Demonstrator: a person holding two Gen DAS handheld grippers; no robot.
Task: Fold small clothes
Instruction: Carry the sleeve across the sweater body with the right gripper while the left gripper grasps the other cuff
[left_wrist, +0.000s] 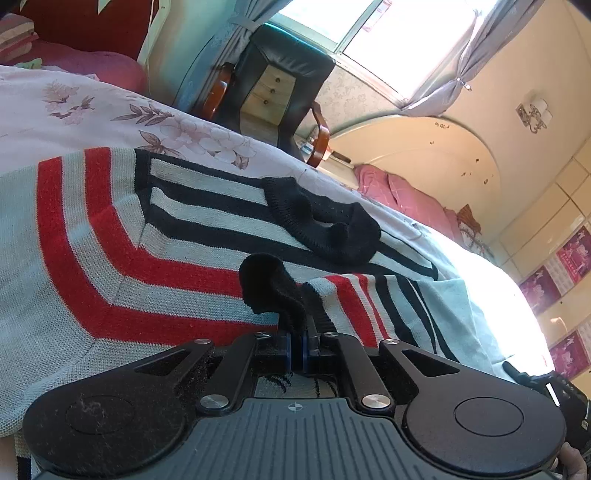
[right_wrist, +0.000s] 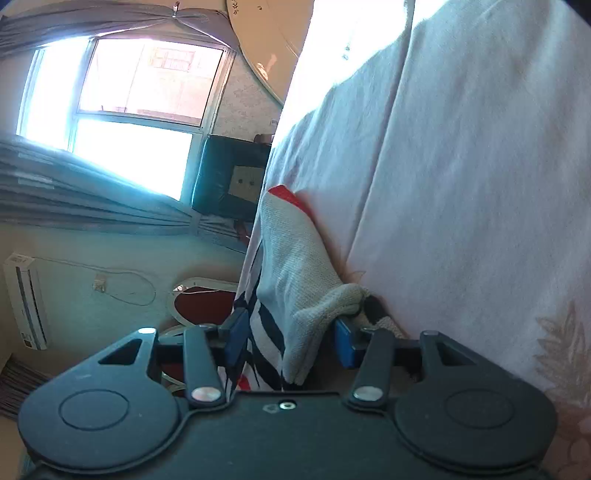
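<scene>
Pinching the sweater's (left_wrist: 155, 258) black cuff (left_wrist: 271, 291), the left gripper (left_wrist: 297, 347) should carry it forward; right gripper (right_wrist: 291, 338), spread around cloth, must clamp first.

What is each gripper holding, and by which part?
Left gripper is shut on the striped sweater, at its black ribbed cuff. Right gripper stands open around a grey fold, pinching nothing.
</scene>
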